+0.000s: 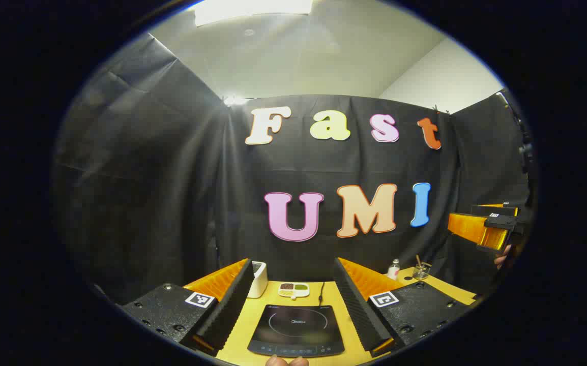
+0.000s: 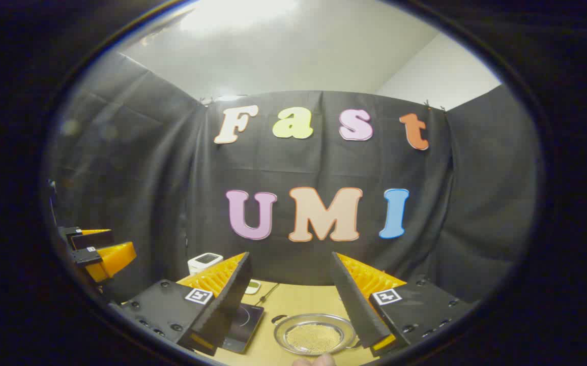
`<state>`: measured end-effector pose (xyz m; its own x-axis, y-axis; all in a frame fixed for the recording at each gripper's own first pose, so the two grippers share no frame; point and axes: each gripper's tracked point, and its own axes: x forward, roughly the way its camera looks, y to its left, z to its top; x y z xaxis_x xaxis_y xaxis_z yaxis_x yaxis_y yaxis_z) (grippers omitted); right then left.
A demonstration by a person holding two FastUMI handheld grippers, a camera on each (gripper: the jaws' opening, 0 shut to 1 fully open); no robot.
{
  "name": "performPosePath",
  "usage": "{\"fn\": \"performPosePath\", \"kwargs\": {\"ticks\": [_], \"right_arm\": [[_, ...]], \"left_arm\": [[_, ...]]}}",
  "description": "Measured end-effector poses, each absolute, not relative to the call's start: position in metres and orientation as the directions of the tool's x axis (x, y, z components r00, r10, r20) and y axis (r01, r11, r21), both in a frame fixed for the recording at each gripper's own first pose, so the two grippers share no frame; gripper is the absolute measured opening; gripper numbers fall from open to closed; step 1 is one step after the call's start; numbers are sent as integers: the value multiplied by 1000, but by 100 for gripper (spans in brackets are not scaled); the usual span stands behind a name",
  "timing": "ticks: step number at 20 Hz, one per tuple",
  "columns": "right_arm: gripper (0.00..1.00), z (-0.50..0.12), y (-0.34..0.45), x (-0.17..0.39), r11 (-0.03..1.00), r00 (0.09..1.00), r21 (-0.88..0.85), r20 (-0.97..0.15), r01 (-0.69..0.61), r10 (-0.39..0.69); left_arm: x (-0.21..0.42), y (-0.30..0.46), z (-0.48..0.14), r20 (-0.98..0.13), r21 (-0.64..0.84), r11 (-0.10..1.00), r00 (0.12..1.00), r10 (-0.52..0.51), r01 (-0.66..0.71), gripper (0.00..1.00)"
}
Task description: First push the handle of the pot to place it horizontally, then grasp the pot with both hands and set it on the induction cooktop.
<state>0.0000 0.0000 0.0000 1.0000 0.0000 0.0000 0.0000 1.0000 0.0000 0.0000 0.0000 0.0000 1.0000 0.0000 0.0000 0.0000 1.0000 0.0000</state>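
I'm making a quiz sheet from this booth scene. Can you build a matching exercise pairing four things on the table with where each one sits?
Things:
1. induction cooktop
2. pot
3. white box
4. divided dish

Places:
A. between the right gripper's open fingers
B. far edge of the table, just behind the cooktop
C. between the left gripper's open fingers
D. far left of the table, by the wall

Pairs: 1-C, 2-A, 3-D, 4-B

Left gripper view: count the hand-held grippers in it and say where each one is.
2. The left hand-held gripper sits at the bottom, its fingers spread open above the induction cooktop. The right hand-held gripper hangs at the right edge, higher up; part of it may be hidden.
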Motion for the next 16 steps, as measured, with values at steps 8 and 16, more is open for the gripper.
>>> {"fn": "performPosePath", "kwargs": {"ticks": [8,16], "right_arm": [[99,-14,-33,-11,1000,999,26,-41,14,-13],[98,-17,-44,2,999,999,34,-51,-10,11]], "left_arm": [[5,-35,-20,-72,-53,998,997,-40,36,95],[9,-39,-28,-93,-67,998,996,-5,-1,92]]}}
